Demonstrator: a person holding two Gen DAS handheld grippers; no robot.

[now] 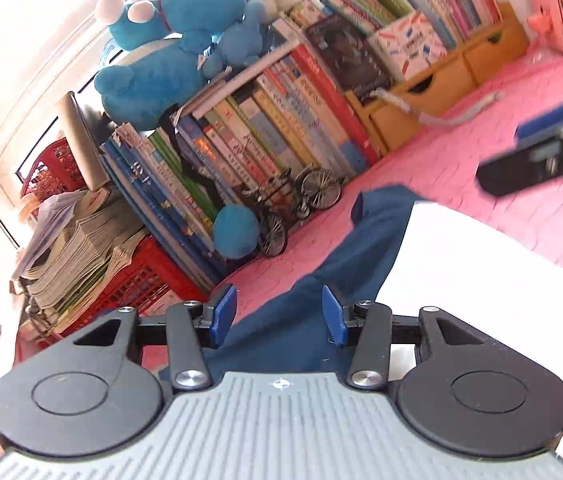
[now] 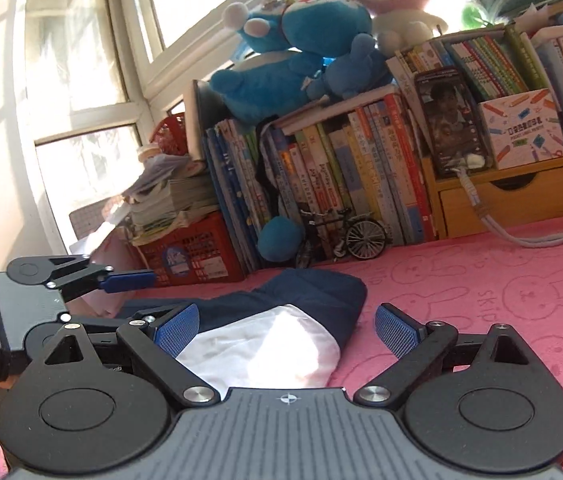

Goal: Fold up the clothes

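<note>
My left tool point(image 1: 279, 314) hangs released over the navy-and-white garment point(image 2: 281, 328), its blue pads apart with navy cloth lying between them but not pressed. My right tool point(image 2: 287, 330) is released too, pads spread wide on either side of the garment's white part. The garment lies bunched on the pink cloth point(image 2: 481, 292) covering the bench, near its back edge, where the books point(image 2: 361, 176) and a toy bicycle point(image 2: 345, 238) stand.

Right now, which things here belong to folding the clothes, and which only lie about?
For the job:
- navy and white garment
- left gripper
- right gripper

Lying about:
- model bicycle
- blue plush toy
- books
- red crate
- phone
</note>
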